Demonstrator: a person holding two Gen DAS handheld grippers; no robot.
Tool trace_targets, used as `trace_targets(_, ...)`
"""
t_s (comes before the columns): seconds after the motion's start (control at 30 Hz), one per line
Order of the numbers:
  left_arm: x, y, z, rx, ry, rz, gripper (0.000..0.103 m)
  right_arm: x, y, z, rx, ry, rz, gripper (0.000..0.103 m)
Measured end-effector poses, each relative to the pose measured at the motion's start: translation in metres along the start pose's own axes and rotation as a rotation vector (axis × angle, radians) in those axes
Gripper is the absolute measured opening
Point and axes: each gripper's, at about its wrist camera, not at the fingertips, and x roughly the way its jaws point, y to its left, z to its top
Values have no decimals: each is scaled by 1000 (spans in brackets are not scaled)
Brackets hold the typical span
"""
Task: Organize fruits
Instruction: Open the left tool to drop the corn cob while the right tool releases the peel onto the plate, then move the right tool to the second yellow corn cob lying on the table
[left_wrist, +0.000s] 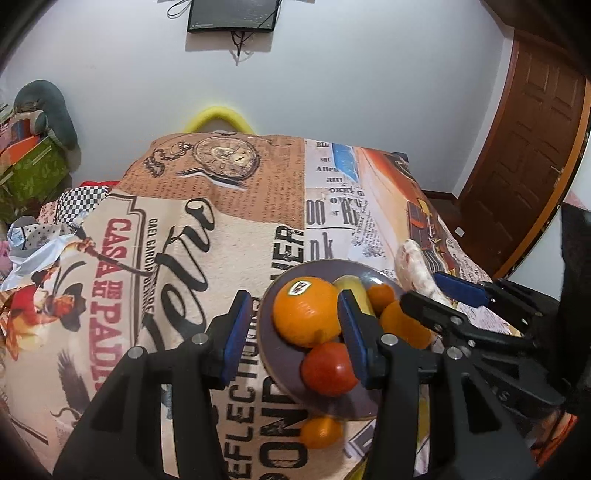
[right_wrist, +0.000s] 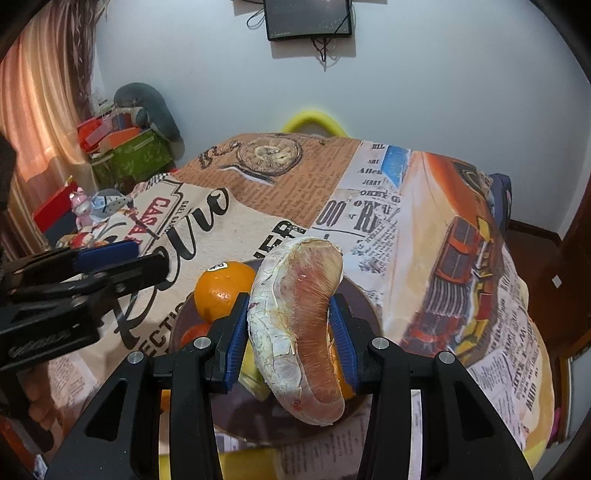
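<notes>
The right claw pinches a pomelo wedge over the plate to add it to the fruit heaped there, while the left claw, spread and empty, waits at the plate's 9 o'clock rim.

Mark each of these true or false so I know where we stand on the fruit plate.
1. The right gripper is shut on the peeled fruit segment. True.
2. The left gripper holds the big orange. False: it is open and holds nothing; the stickered orange lies on the plate.
3. A red fruit lies on the plate. True.
4. Every orange fruit is on the plate. False: a small orange fruit lies on the tablecloth beside the plate's near rim.
5. The plate is white. False: it is dark, greyish purple.
</notes>
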Motion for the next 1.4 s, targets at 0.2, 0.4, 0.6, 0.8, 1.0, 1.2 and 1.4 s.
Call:
trace_targets(0.2,1,12,-6,-14,10,-2,48,27,8,-2,-13,74,-1,39)
trace_targets(0.4,2,18,-11,-22,22,-3,48,32,13,-9,-35,111,-2,46)
trace_targets(0.6,-10,14,-13,-12,18,0,48,8,11,-7,-38,79,-14,49)
trace_targets(0.8,-35,4,-21,25,15,-3,49,-29,9,-11,-33,37,-29,56)
trace_targets(1.0,-60,4,-39,31,31,-11,53,-59,8,-26,-21,23,-32,58)
trace_targets(1.2,-66,5,-63,38,97,-16,54,-75,16,-51,-13,40,-35,58)
trace_targets(1.4,-46,2,-93,50,200,-3,54,-77,21,-80,-6,91,-30,58)
